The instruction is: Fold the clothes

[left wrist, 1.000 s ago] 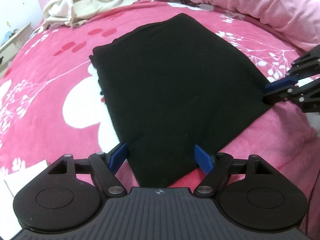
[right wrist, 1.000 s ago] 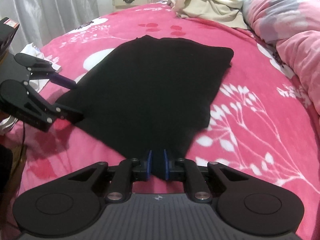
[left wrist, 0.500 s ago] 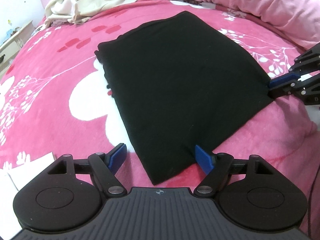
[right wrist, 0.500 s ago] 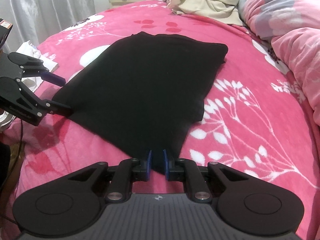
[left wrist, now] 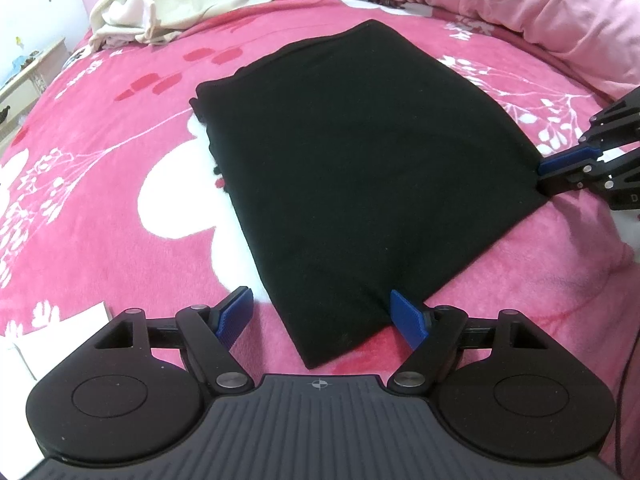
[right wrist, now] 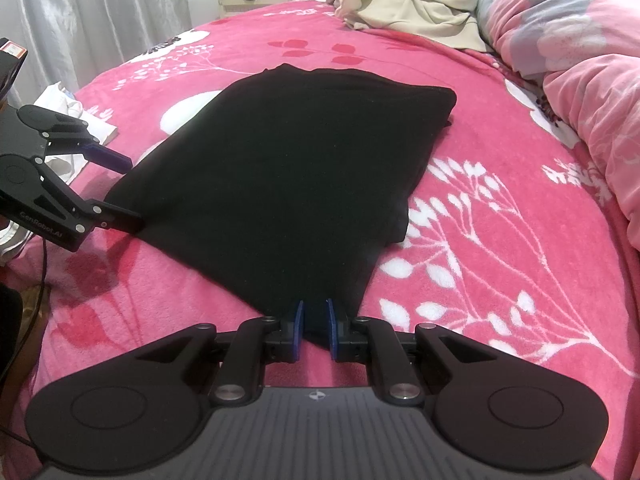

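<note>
Two grippers work at the near edge of a black folded garment [left wrist: 360, 168] that lies flat on the pink flowered bedspread [left wrist: 100, 168]. In the left wrist view, the left gripper [left wrist: 322, 314] stands wide open, its blue pads on either side of the garment's near corner: the right pad [left wrist: 408, 318] touches the cloth edge, the other sits just beside it over the bedspread. Against the frame a second ago the cloth sits farther from the camera and more of the corner shows between the fingers, with the gap as wide as before. At the right edge the right gripper [left wrist: 546, 174] meets the garment's other near corner. A cream garment [left wrist: 168, 4] lies heaped at the far side of the bed, a pink quilt [left wrist: 520, 4] along its far right edge. In the right wrist view, the right gripper [right wrist: 314, 328] has its pads around the garment's [right wrist: 296, 168] near corner with a narrow gap; a second ago they were pressed tighter, so the grip has loosened, and whether it still pinches the cloth I cannot tell. The left gripper [right wrist: 124, 192] shows at the left, open at the corner.
</note>
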